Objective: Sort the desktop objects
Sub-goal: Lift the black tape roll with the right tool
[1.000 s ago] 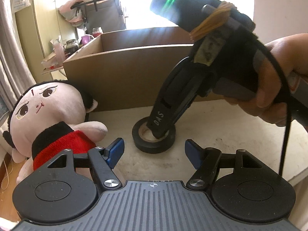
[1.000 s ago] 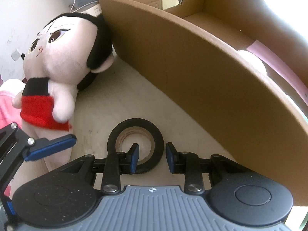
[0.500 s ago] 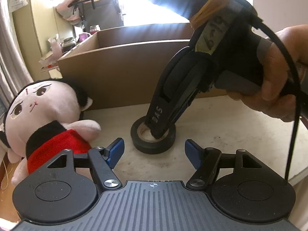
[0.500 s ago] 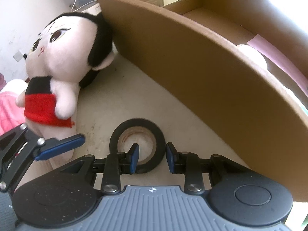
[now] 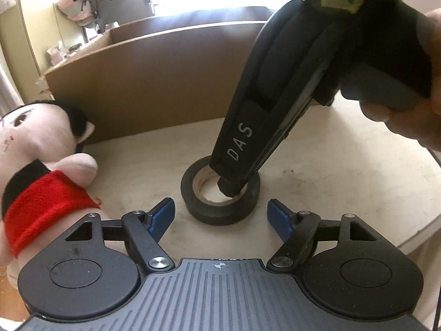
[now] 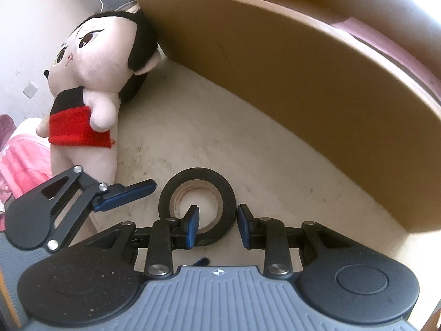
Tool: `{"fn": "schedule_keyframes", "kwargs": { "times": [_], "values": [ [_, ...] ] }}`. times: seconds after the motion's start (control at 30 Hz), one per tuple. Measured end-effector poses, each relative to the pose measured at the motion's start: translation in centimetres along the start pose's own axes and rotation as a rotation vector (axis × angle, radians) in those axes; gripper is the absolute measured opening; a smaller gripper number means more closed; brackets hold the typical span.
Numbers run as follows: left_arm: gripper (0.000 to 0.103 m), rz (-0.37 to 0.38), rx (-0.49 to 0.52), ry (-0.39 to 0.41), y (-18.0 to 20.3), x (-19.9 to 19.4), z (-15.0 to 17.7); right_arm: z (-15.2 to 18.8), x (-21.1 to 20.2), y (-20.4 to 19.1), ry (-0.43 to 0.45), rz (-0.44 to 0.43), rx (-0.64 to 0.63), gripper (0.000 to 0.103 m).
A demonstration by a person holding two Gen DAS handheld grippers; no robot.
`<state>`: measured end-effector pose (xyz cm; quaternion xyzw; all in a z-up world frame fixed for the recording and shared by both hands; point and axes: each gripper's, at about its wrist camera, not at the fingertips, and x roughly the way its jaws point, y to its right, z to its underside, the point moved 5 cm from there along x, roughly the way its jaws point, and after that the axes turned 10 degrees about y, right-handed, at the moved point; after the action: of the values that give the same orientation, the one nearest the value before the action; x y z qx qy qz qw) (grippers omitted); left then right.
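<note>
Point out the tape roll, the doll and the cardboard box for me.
tape roll point(image 6: 228, 190): right wrist view, black outer ring.
doll point(image 6: 80, 127): right wrist view, red top.
cardboard box point(image 6: 289, 77): right wrist view, near outer wall.

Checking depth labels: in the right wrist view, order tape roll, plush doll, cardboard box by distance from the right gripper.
1. Tape roll: at the right gripper, its wall between the fingers.
2. Cardboard box: up and right, close alongside.
3. Plush doll: upper left, against the box corner.
</note>
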<state>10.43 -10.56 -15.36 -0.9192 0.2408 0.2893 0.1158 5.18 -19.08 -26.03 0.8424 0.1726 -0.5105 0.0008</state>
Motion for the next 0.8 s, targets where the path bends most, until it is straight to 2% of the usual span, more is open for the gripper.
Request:
{"fn": "schedule_keyframes", "kwargs": {
  "times": [0.03, 0.1, 0.33, 0.47, 0.57, 0.6, 0.8],
  "values": [
    [0.075, 0.004, 0.000, -0.001, 0.0, 0.1, 0.0, -0.9, 0.7, 2.5, -0.001, -0.004, 0.005, 0.033],
    [0.075, 0.012, 0.010, 0.002, 0.1, 0.1, 0.0, -0.6, 0.4, 2.7, -0.003, -0.009, 0.015, 0.033],
    [0.073, 0.035, 0.002, 0.010, -0.1, 0.3, 0.1, -0.5, 0.3, 2.0, 0.000, -0.022, 0.031, 0.033],
    [0.066, 0.035, -0.015, 0.012, -0.4, 0.3, 0.1, -0.9, 0.2, 1.3, 0.005, -0.025, 0.040, 0.033],
    [0.066, 0.042, -0.029, 0.011, -0.4, 0.2, 0.1, -0.9, 0.1, 1.3, 0.004, -0.025, 0.039, 0.033],
    [0.066, 0.041, -0.027, 0.013, -0.3, 0.2, 0.1, -0.7, 2.0, 1.4, 0.004, -0.025, 0.040, 0.033],
    [0.066, 0.036, -0.037, 0.011, -0.2, 0.2, 0.1, -0.8, 2.4, 1.4, 0.006, -0.024, 0.056, 0.032]
  ]
}}
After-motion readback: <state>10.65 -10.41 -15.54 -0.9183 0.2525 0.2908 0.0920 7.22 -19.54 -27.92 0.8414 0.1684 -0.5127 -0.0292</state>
